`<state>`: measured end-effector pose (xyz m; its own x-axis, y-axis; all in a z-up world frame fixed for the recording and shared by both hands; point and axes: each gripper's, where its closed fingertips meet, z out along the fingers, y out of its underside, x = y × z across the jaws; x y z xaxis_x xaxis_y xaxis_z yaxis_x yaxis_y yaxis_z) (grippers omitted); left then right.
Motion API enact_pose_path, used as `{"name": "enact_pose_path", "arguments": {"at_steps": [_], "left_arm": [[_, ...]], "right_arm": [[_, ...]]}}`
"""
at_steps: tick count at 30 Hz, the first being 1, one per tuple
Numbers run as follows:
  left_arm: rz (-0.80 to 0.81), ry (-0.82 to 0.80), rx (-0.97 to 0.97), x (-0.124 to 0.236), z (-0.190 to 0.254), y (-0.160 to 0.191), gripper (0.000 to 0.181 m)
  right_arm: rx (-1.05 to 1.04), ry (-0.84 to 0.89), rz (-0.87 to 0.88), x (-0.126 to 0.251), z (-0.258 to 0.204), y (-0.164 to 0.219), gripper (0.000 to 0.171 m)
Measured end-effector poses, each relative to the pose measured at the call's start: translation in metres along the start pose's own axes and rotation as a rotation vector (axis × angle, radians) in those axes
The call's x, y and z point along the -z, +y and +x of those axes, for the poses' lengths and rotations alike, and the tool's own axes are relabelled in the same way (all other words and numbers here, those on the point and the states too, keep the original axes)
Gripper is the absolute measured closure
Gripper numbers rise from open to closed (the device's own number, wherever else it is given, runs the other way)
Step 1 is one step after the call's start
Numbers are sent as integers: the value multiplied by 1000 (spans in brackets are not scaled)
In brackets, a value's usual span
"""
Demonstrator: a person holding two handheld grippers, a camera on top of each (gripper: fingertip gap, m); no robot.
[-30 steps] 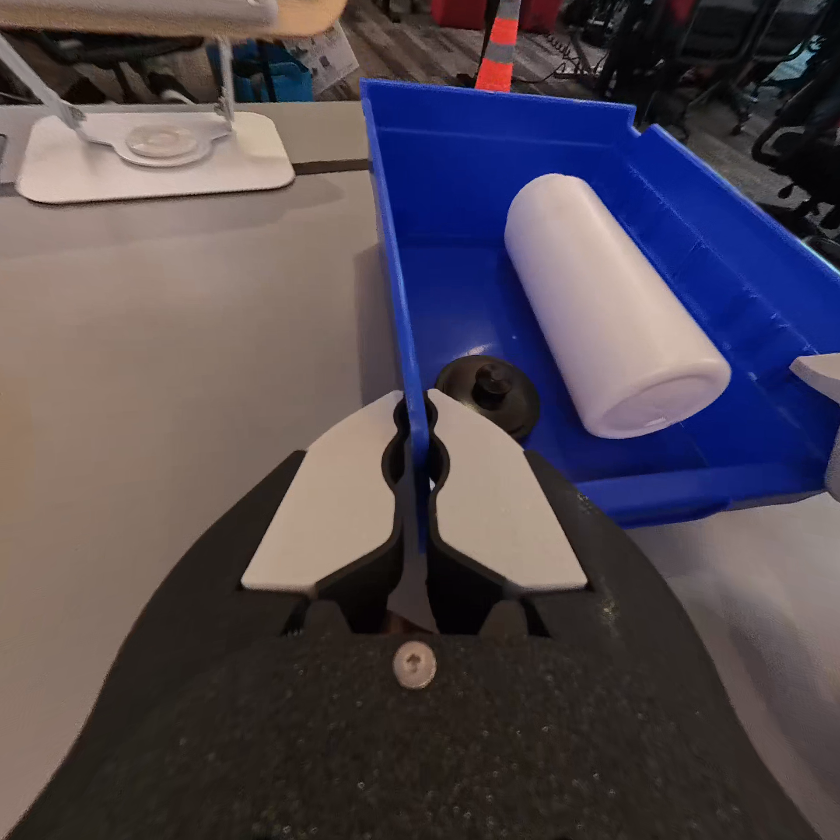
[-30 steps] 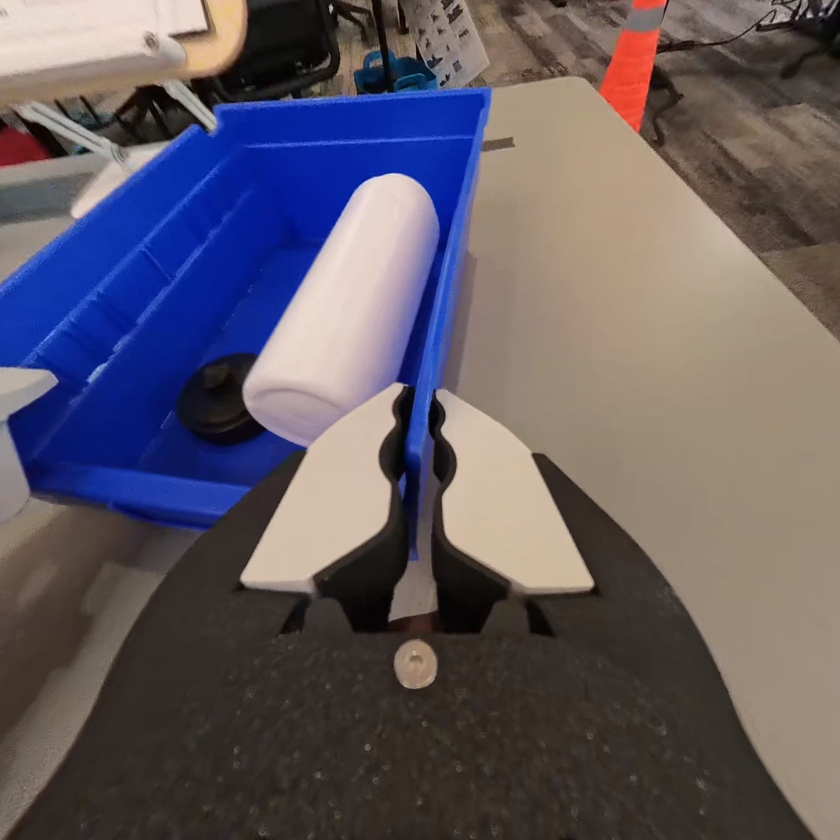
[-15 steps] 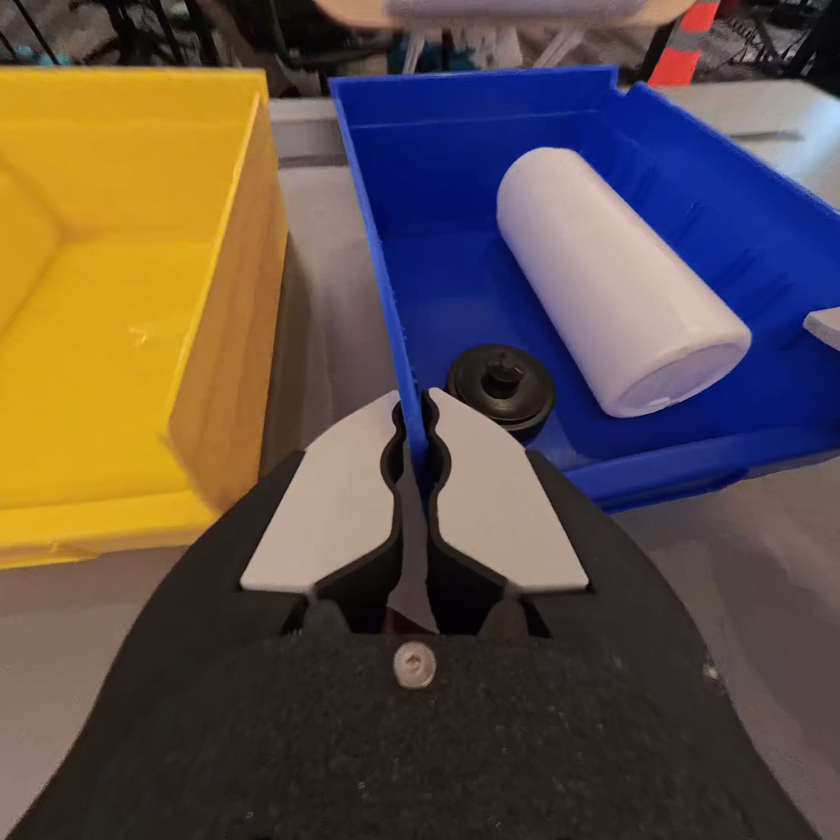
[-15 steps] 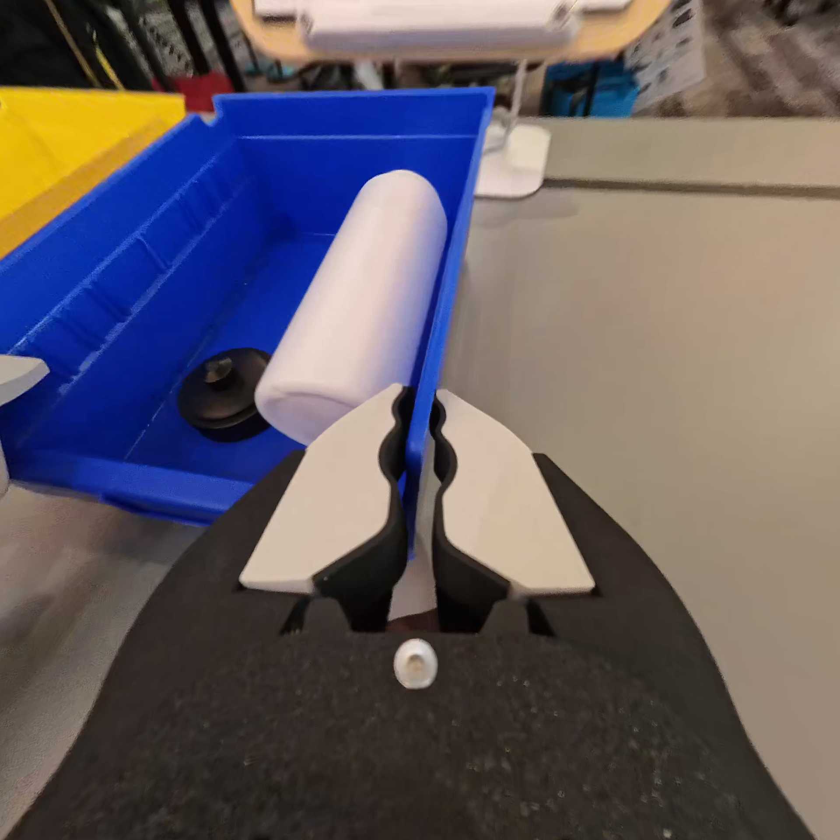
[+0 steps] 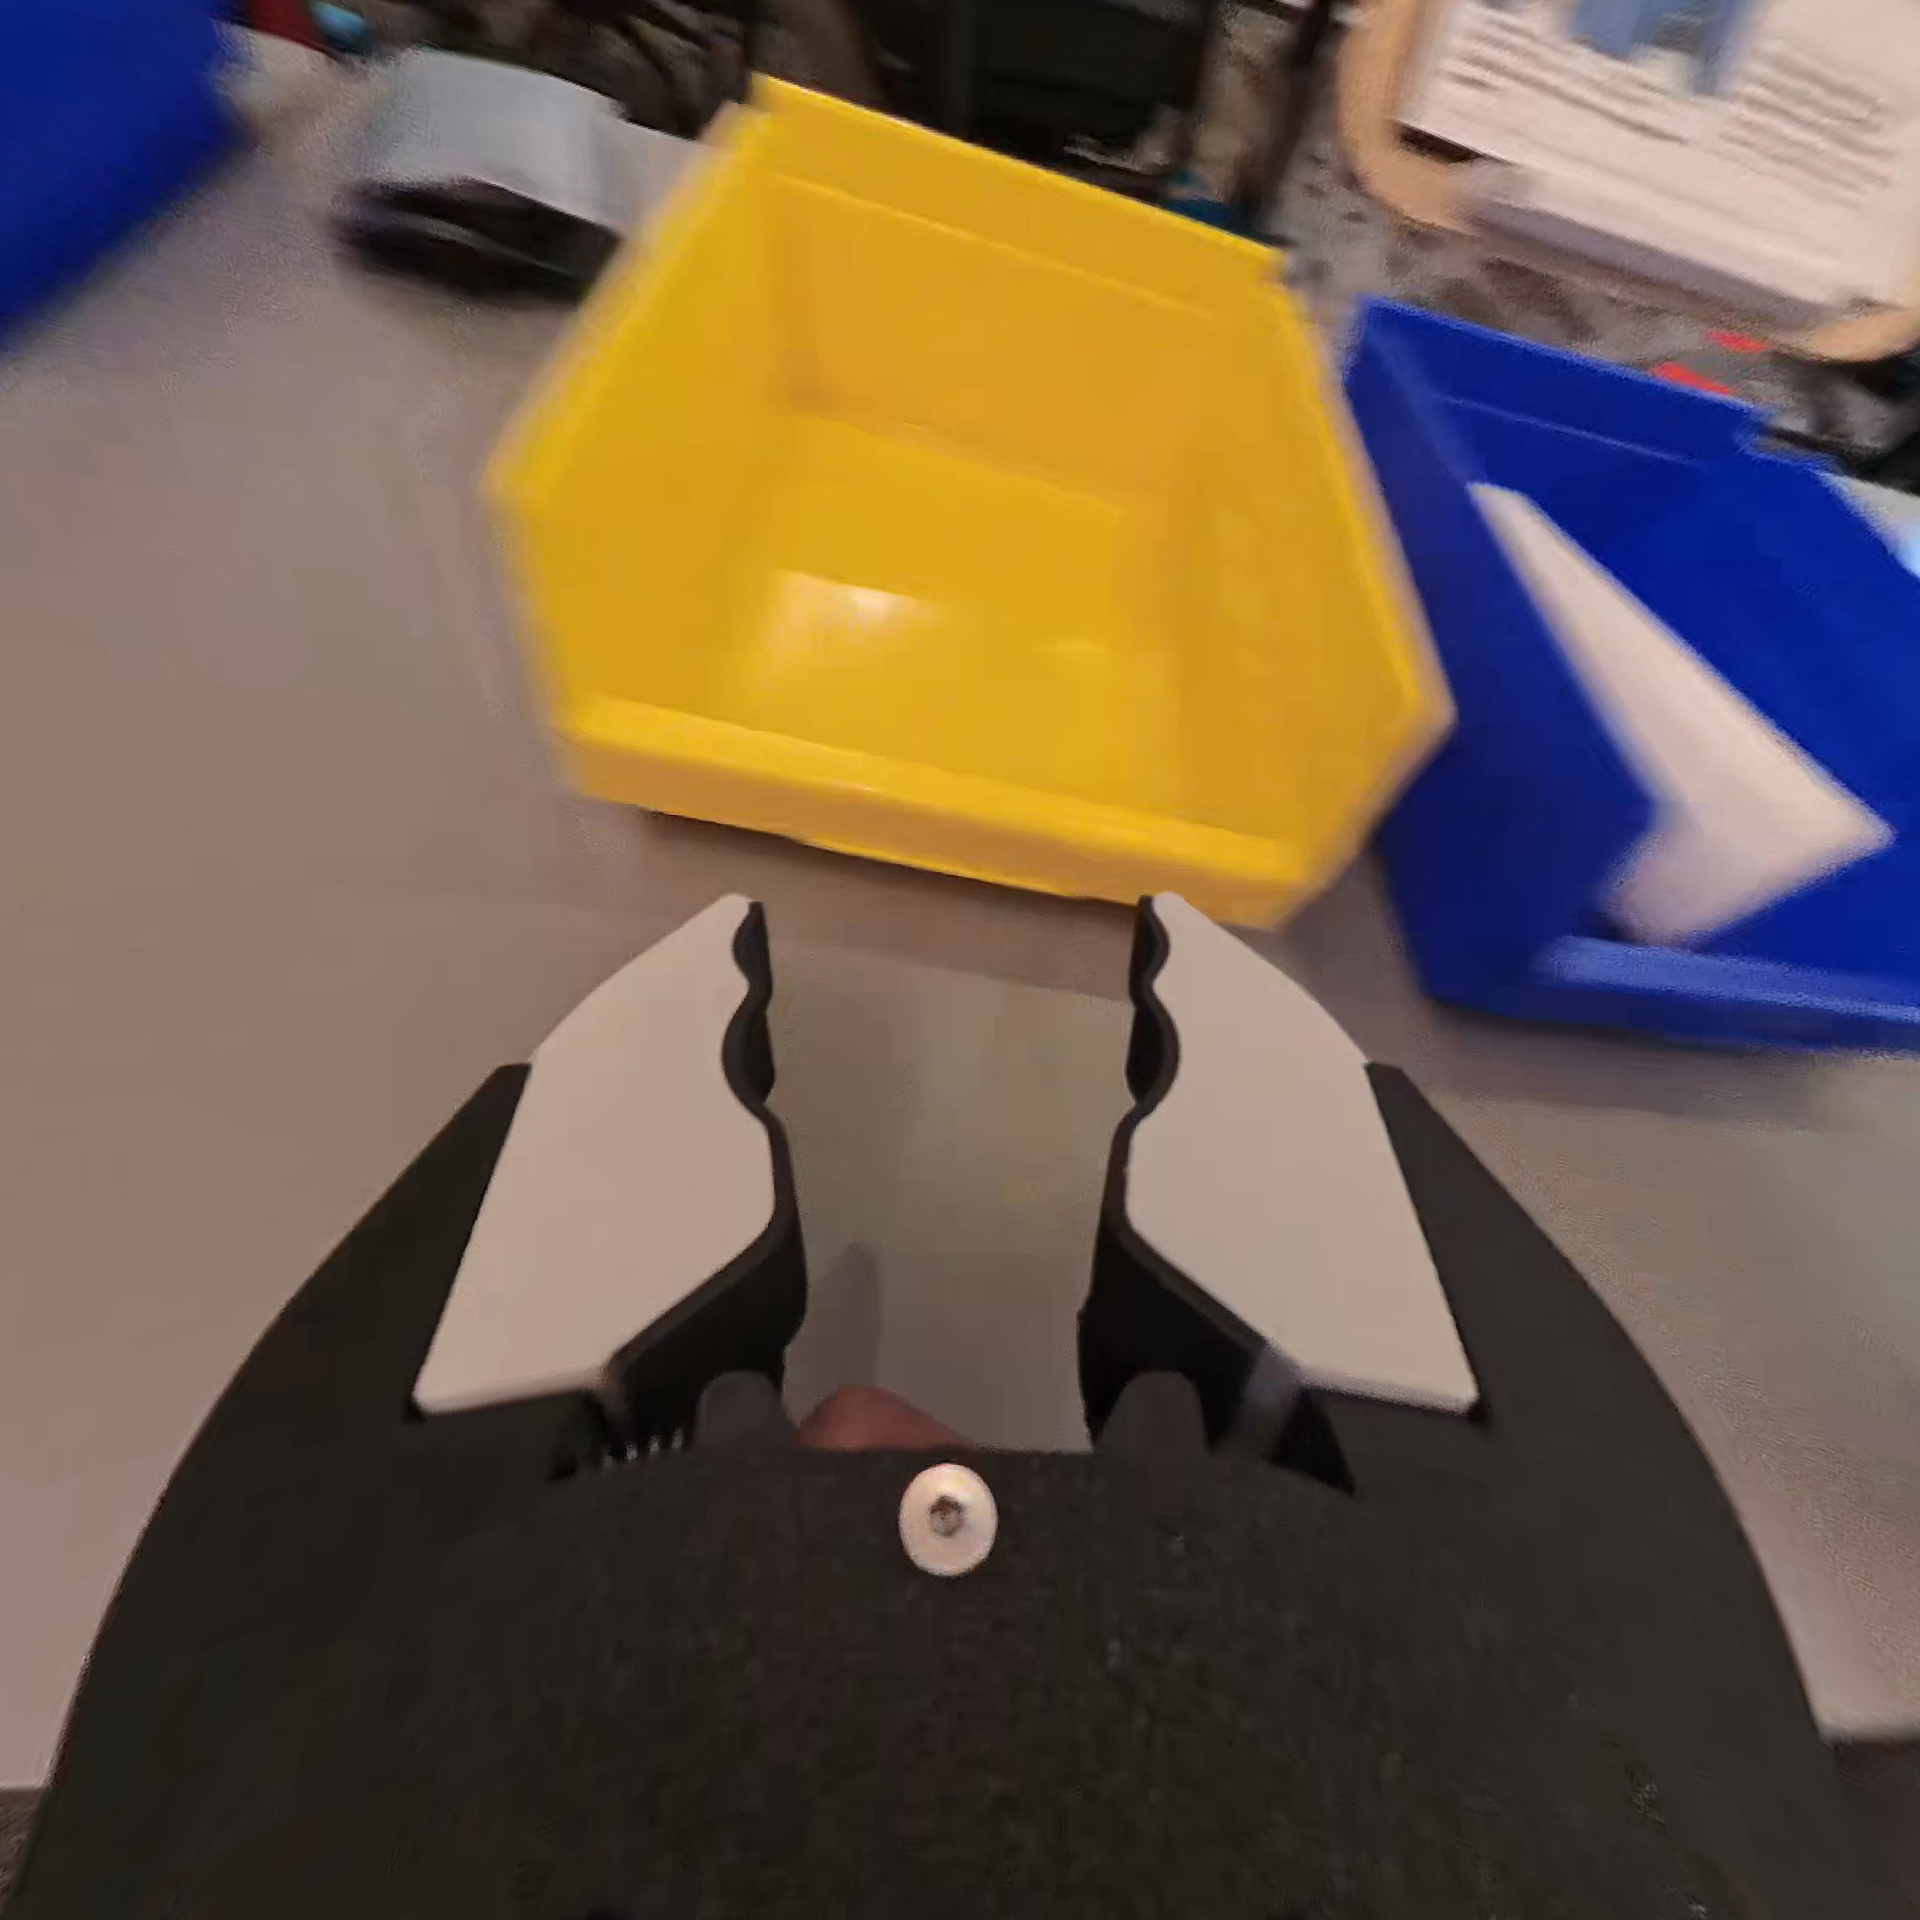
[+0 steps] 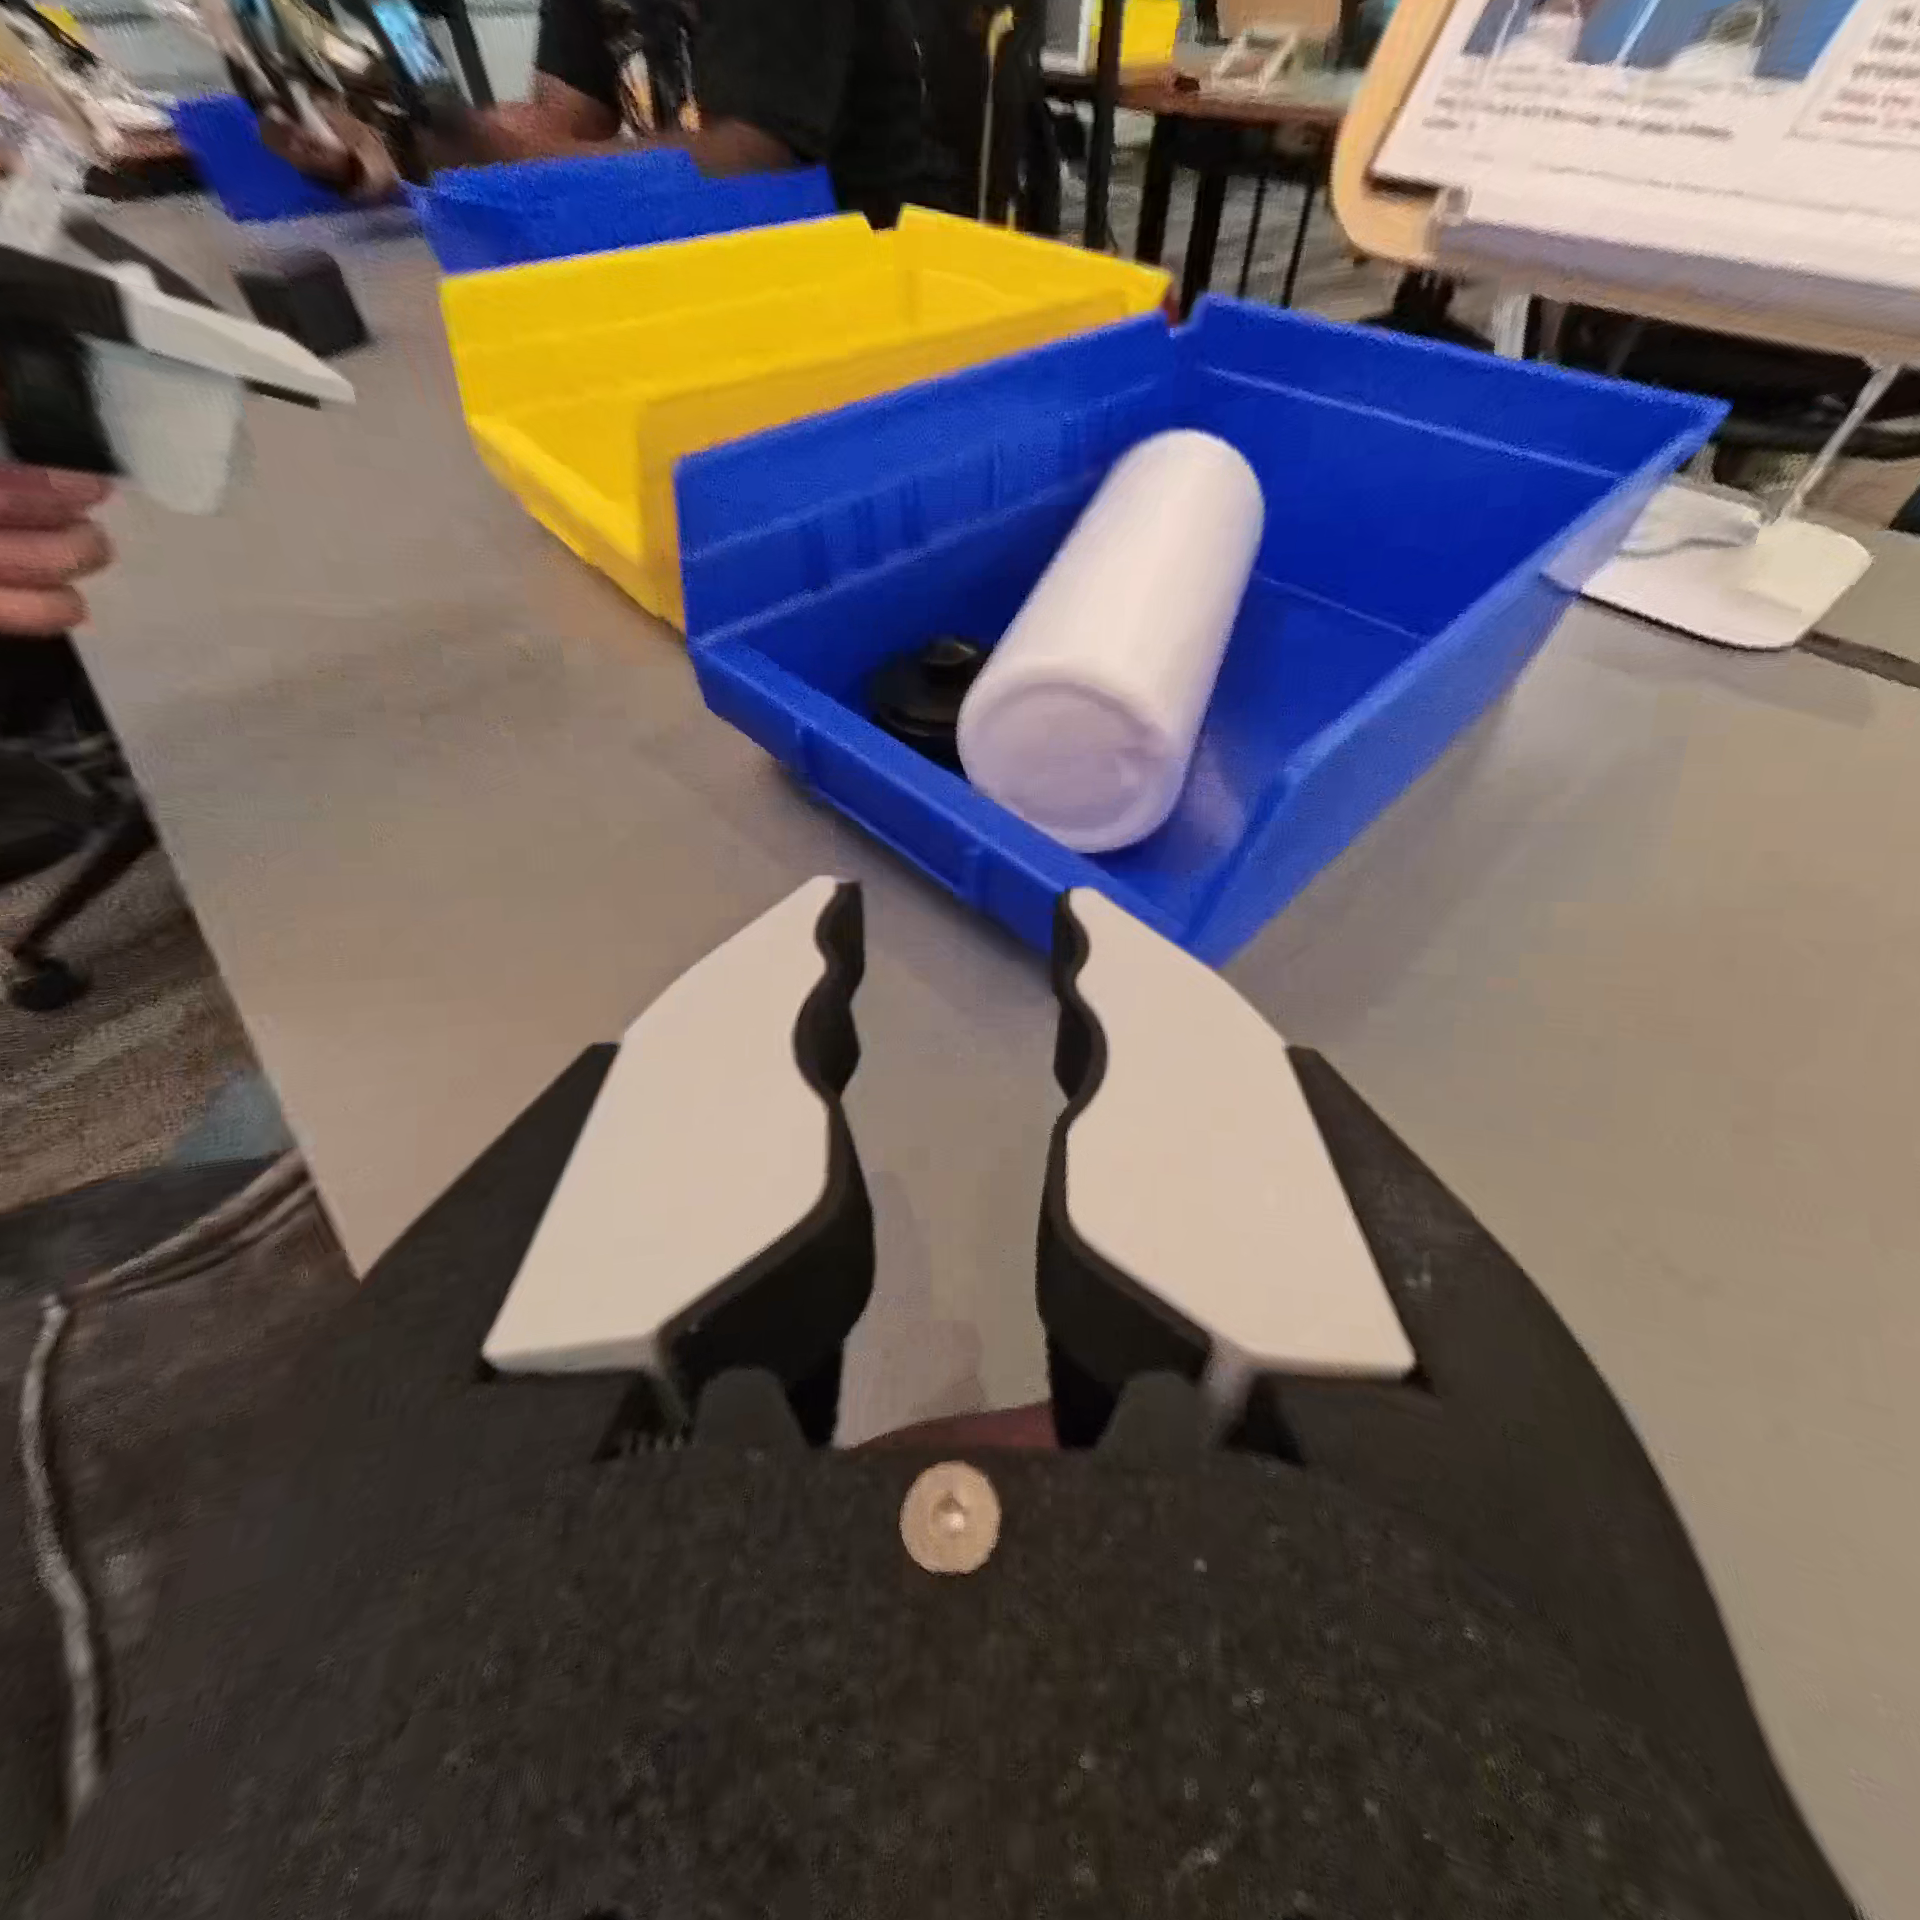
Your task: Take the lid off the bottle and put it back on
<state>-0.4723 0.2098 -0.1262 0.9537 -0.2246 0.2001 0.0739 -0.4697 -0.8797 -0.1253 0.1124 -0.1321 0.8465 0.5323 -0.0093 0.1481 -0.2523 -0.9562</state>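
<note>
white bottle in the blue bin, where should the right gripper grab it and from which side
Probably around the middle of the white bottle, coming down from above with the fingers straddling its round sides. It lies on its side in the blue bin, whose walls block a sideways approach, and the black lid sits loose beside its near end. The right gripper is open and empty.

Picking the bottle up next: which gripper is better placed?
Right. The right gripper is open and faces the white bottle in the blue bin; the left gripper faces the yellow bin.
</note>
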Motion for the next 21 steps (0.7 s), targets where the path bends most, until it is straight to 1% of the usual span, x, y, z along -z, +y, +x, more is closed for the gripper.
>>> {"name": "enact_pose_path", "arguments": {"at_steps": [2, 3, 4, 5, 6, 8, 9, 10, 11, 12, 13, 15, 17, 18, 19, 21], "left_arm": [[-15, -41, 2, -14, -52, -12, 115], [-31, -27, 11, -24, -65, -17, 115], [-27, 14, 11, -35, -68, -25, 120], [-11, 45, -2, -45, -68, -34, 130], [7, 27, -17, -57, -73, -43, 136], [-3, -14, -59, -83, -80, -53, 135], [-41, -20, -77, -97, -82, -51, 136], [-92, -29, -91, -109, -84, -43, 144], [-131, -19, -100, -115, -83, -34, 175], [-121, -10, -81, -114, -80, -32, 178], [-116, -25, -76, -109, -78, -30, 178], [-116, -85, -107, -90, -76, -20, 180], [-112, -115, -72, -66, -70, -6, 179], [-114, -135, -35, -52, -69, 1, 178], [-115, -163, 7, -39, -70, 7, 179], [-111, -177, 70, -13, -68, 18, 178]], "right_arm": [[7, -35, 55, 3, -18, -10, 140], [8, -80, 59, -1, -32, -13, 140], [6, -130, 51, -4, -45, -13, 139], [4, -172, 39, -8, -58, -13, 139], [8, -205, 26, -12, -69, -12, 139], [37, -276, -1, -19, -92, -7, 139], [52, -301, -16, -21, -102, -3, 139], [61, -316, -28, -24, -111, 0, 138], [63, -328, -36, -27, -114, 3, 138], [56, -320, -52, -26, -123, 6, 138], [59, -316, -68, -27, -127, 9, 137], [82, -270, -97, -32, -127, 13, 137], [101, -173, -133, -44, -121, 16, 137], [90, -104, -146, -53, -116, 15, 141], [78, -50, -167, -63, -115, 13, 140], [60, -14, -204, -86, -124, 7, 130]]}}
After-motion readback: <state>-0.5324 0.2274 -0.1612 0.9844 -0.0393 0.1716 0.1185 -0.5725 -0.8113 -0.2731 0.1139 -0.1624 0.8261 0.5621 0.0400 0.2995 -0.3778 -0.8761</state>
